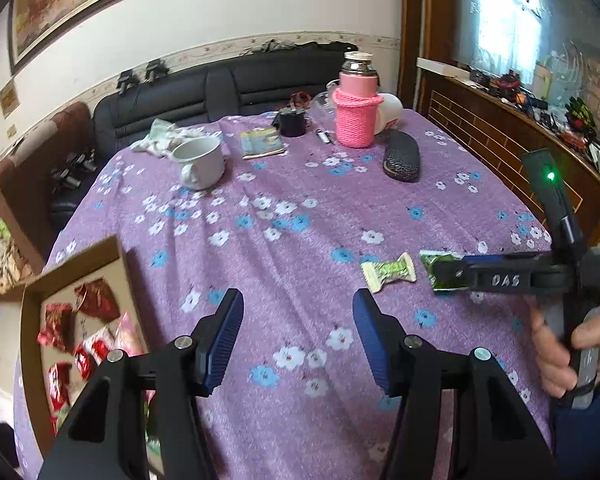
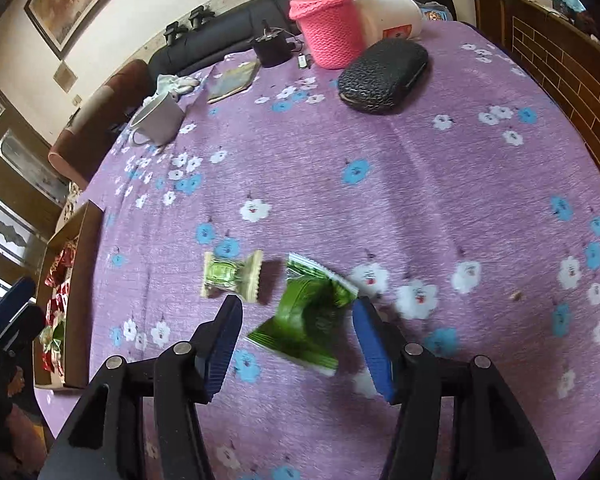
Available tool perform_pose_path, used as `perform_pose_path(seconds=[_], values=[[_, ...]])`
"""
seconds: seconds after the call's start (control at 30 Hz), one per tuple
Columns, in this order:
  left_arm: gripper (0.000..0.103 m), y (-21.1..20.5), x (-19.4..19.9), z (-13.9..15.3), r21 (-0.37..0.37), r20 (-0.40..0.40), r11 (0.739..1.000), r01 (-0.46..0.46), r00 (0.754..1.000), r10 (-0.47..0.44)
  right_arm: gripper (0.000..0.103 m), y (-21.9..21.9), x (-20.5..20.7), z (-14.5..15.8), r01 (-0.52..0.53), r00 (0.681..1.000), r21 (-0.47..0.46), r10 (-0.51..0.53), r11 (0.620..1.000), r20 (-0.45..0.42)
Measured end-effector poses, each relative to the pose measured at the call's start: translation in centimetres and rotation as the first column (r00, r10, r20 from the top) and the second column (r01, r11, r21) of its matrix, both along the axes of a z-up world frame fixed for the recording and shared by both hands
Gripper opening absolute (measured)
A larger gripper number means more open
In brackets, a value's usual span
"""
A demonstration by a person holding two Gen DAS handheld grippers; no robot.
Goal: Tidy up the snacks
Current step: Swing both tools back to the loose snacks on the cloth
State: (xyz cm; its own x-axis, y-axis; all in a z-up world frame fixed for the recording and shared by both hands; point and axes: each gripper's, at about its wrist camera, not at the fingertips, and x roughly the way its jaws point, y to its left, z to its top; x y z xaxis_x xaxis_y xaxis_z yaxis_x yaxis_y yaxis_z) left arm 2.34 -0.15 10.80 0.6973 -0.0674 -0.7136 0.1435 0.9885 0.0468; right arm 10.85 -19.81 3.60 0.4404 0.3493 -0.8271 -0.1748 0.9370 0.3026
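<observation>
A green snack packet [image 2: 308, 320] lies on the purple flowered tablecloth [image 2: 380, 200], between the fingers of my right gripper [image 2: 296, 308]. The jaws stand open around it; its upper corner is close to the right pad and a gap shows at the left pad. Just left of it lies a cream and green wrapped candy [image 2: 232, 276]. In the left wrist view my left gripper [image 1: 298, 308] hangs open and empty over the cloth, with the candy [image 1: 388, 272], the packet [image 1: 436, 272] and the right gripper [image 1: 444, 274] ahead to its right. A cardboard box [image 1: 76, 256] of red-wrapped snacks sits at the table's left edge.
At the far side stand a pink knit-sleeved flask [image 1: 356, 120], a white mug [image 1: 200, 160], a black glasses case [image 1: 402, 156], a booklet [image 1: 262, 142] and a small black cup [image 1: 292, 122]. A dark sofa [image 1: 220, 88] runs behind. A person's hand [image 1: 560, 352] grips the right handle.
</observation>
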Motion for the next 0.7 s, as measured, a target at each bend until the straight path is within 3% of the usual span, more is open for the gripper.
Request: perform_pose_path(seconds=[0.07,0.1,0.13,0.33,0.4,0.5,0.63,0.7], values=[[0.058,-0.9,1.0,-0.1,0.009,-0.012,1.000,0.028,1.000,-0.028,0.061,0.3,0.3,-1.0,0.022,1.000,-0.051,-0.022,0.998,-0.001],[0.058,-1.3,1.5,-0.2,0.010,-0.023,0.999,0.041,0.999,-0.040,0.055,0.2,0.2,-1.0,0.042,0.999,-0.058,-0.041,0.997,0.019],[0.059,-1.8,2.2,-0.4,0.008,-0.035,0.998,0.059,0.998,-0.059,0.036,-0.4,0.4,-1.1,0.052,0.998,-0.061,-0.051,0.997,0.022],[0.060,-4.6,5.8,-2.4,-0.010,-0.106,0.989,0.145,0.984,-0.145,0.029,-5.0,0.6,-0.3,0.200,0.980,0.075,-0.201,0.977,0.008],[0.065,-6.0,6.8,-3.6,-0.031,-0.141,0.974,0.226,0.963,-0.229,0.029,-5.6,0.7,-0.2,0.227,0.974,0.103,-0.228,0.969,0.003],[0.066,-7.8,7.5,-5.2,0.047,-0.137,0.955,0.292,0.949,-0.283,0.029,-6.1,0.7,-0.1,0.248,0.969,0.120,-0.248,0.961,-0.013],[0.067,-9.9,8.1,-7.3,0.179,-0.162,0.904,0.389,0.918,-0.363,0.029,-5.8,1.1,-0.2,0.248,0.969,0.138,-0.247,0.959,-0.030],[0.067,-10.4,8.5,-7.9,0.207,-0.180,0.883,0.421,0.904,-0.389,0.029,-5.8,1.2,-0.2,0.250,0.968,0.142,-0.249,0.958,-0.031]])
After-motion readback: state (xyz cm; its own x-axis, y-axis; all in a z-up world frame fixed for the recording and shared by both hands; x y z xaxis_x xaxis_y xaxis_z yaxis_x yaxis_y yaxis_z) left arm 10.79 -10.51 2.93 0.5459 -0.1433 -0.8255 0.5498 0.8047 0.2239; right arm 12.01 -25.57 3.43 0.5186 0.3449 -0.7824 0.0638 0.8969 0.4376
